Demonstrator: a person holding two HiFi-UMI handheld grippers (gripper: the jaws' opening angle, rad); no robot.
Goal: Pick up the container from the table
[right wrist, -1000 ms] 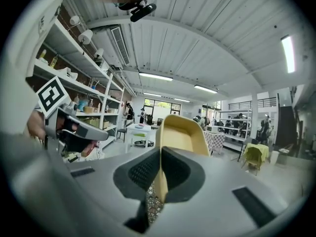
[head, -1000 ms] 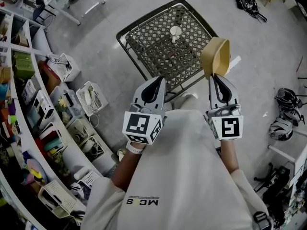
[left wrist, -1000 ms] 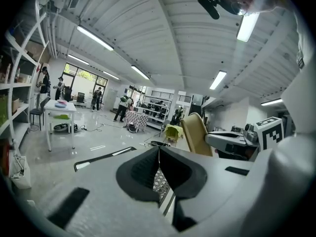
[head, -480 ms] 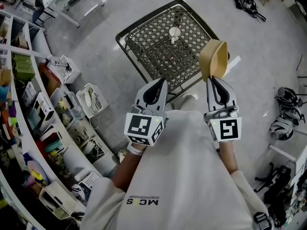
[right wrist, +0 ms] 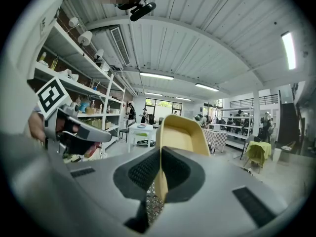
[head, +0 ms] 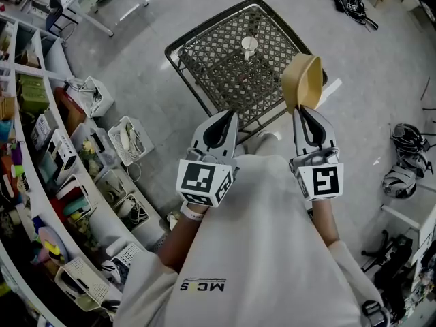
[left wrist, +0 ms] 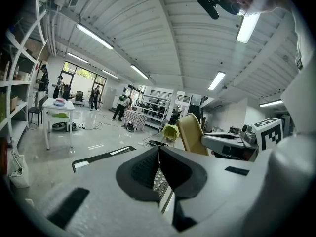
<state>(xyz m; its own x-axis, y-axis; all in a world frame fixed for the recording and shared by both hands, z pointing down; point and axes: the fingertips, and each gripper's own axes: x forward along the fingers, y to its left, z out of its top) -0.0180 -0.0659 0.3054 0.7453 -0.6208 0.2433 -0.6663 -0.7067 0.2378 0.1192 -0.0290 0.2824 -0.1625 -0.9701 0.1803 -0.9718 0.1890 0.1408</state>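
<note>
Right gripper: our right gripper (head: 304, 114) clamps one wall of the tan, shallow plastic container (head: 304, 80) between its fingers.
Container: it juts beyond those fingertips, tipped on edge, and we judge it clear of the black metal mesh table (head: 204, 60) beyond.
Left gripper: our left gripper (head: 225, 120) has its fingers pressed together, nothing between them.
Progress: we judge the pick-up done; only holding remains.

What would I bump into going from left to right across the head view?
Shelves → white basket → left gripper, jaws shut and empty → right gripper, jaws shut on the yellow container → black gear
</note>
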